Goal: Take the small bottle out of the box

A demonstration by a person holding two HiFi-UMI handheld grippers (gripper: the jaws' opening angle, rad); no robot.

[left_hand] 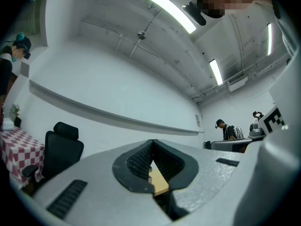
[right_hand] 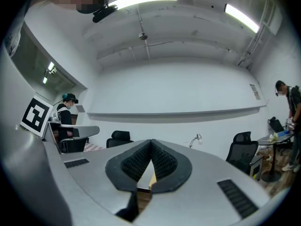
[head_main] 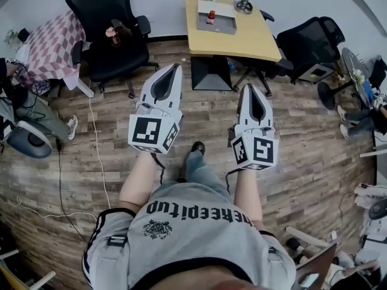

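Jaws: left gripper [head_main: 174,69] and right gripper [head_main: 250,88] both pressed together, nothing pinched, held well short of counter [head_main: 257,40] | Task: judged not begun; small bottle [head_main: 211,17] seen inside box [head_main: 205,26] on counter, yet to be reached and lifted out | Room: wooden floor [head_main: 302,132] before counter, office chairs [head_main: 109,23] flanking counter

A wood-plank floor [head_main: 302,132] runs to a white wall [head_main: 160,5], where a pale wooden worktop [head_main: 257,38] stands. Black office chairs [head_main: 109,17] flank it, near a checked-cloth table [head_main: 48,47]. Strip lights [left_hand: 167,9] cross the ceiling.
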